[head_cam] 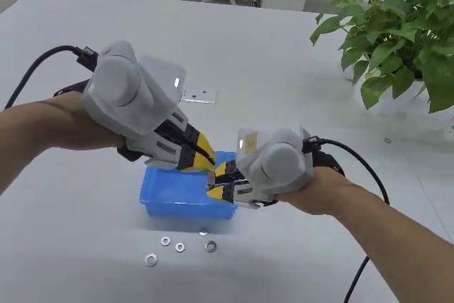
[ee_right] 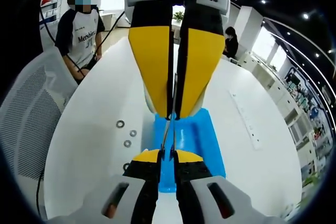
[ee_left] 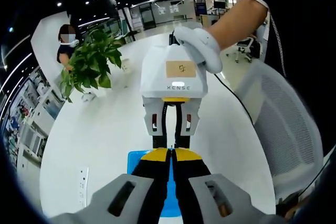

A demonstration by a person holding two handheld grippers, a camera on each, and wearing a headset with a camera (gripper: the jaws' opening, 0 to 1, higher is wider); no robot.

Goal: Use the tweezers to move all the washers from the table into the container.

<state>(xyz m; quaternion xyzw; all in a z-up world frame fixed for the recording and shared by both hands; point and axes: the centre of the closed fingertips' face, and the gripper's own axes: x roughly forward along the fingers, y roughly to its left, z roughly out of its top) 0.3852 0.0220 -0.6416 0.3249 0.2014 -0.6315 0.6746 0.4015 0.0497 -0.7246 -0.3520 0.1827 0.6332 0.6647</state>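
Nearest on the white table (head_cam: 64, 246), a few washers (head_cam: 180, 247) lie loose, just in front of the blue container (head_cam: 170, 200). Above the container the two grippers meet tip to tip. The right gripper (ee_right: 168, 156) has its jaws pinched on one end of the tweezers (ee_right: 169, 132). The left gripper (head_cam: 205, 155) faces it, jaws drawn together on the other end. The tweezers' long axis runs straight from one gripper to the other, over the container; which end is the tip I can't make out. Farther off, a leafy plant (head_cam: 397, 33) stands at the table's right edge.
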